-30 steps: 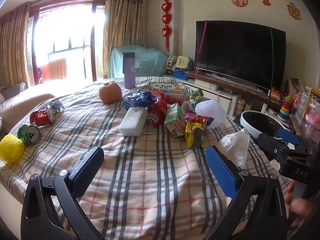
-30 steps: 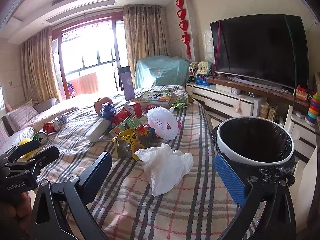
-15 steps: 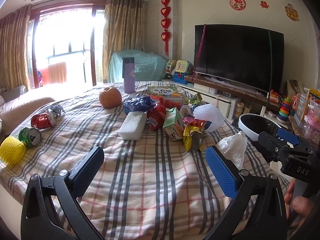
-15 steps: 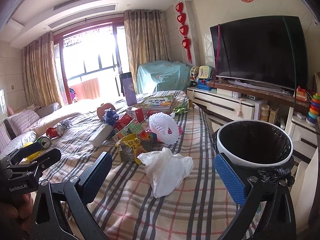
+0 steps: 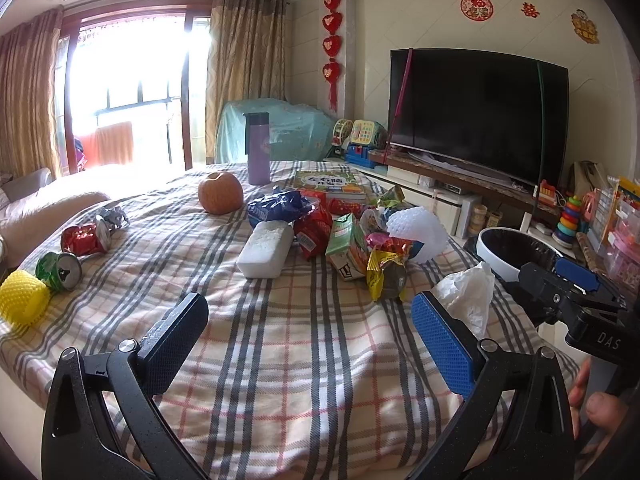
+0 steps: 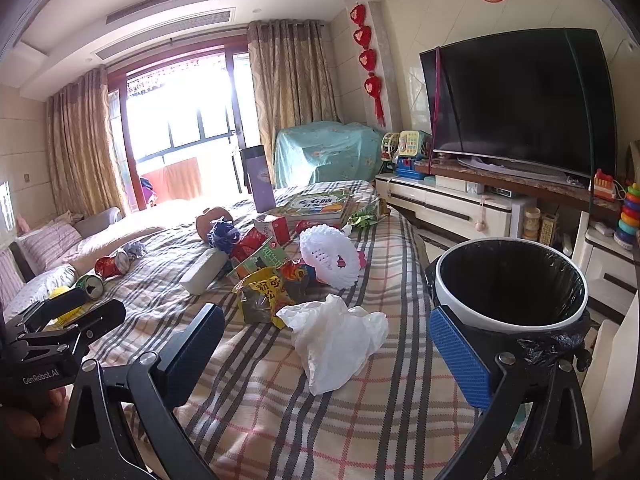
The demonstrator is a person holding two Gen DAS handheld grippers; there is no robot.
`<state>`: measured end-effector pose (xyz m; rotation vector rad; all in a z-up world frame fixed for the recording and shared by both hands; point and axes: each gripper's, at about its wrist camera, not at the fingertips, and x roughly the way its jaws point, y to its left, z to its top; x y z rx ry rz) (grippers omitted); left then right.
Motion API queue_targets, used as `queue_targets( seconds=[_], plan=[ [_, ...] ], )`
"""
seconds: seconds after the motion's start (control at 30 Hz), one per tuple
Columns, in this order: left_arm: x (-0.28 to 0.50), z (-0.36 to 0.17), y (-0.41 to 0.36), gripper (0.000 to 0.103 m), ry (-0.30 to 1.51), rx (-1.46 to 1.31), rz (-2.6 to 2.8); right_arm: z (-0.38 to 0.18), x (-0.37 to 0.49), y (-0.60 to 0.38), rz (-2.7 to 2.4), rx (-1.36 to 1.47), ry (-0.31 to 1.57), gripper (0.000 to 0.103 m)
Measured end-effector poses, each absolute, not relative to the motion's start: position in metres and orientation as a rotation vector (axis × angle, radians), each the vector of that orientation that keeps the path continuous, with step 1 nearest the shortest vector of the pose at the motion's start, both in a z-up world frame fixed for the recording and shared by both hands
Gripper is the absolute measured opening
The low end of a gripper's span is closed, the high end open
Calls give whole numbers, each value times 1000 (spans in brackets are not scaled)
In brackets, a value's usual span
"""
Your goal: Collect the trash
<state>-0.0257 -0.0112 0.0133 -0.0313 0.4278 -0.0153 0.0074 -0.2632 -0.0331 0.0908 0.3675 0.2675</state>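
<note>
1. While held above the near edge of the plaid cloth (image 5: 304,344), left gripper (image 5: 308,320) spread wide, nothing between its black pad and its blue pad.
2. Right gripper (image 6: 324,344) likewise gaping and empty, hovering over a crumpled white plastic bag (image 6: 336,336) that lies on the cloth just in front of it.
3. Just beside that bag, off the table's right edge: a white trash bin (image 6: 508,280) lined with a black bag, mouth up, no contents discernible inside.
4. Heaped mid-table, touching one another: a yellow snack wrapper (image 6: 260,292), a green carton (image 5: 346,246), a red wrapper (image 5: 316,230), a blue wrapper (image 5: 276,206) and a white foam fruit net (image 6: 328,256).
5. Leaning against the left of that heap, a white foam block (image 5: 266,248).
6. Farther back: an orange fruit (image 5: 220,192), an upright purple flask (image 5: 258,148) and a picture book (image 5: 332,182) lying flat.
7. Well apart at the left edge: a crushed red can (image 5: 84,236), a green can (image 5: 60,270) on its side, a yellow foam net (image 5: 22,300) and a crumpled bit of foil (image 5: 114,214).
8. Part of a hand (image 5: 596,404) seen at lower right in the left wrist view, gripping the other tool's handle.
</note>
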Motion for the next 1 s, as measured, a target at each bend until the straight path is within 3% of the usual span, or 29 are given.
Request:
queue_targets(
  seconds=[1.0],
  plan=[
    [17,-15,-12,103,567,-80,-79,-55,30,-267,269,125,484,103]
  ],
)
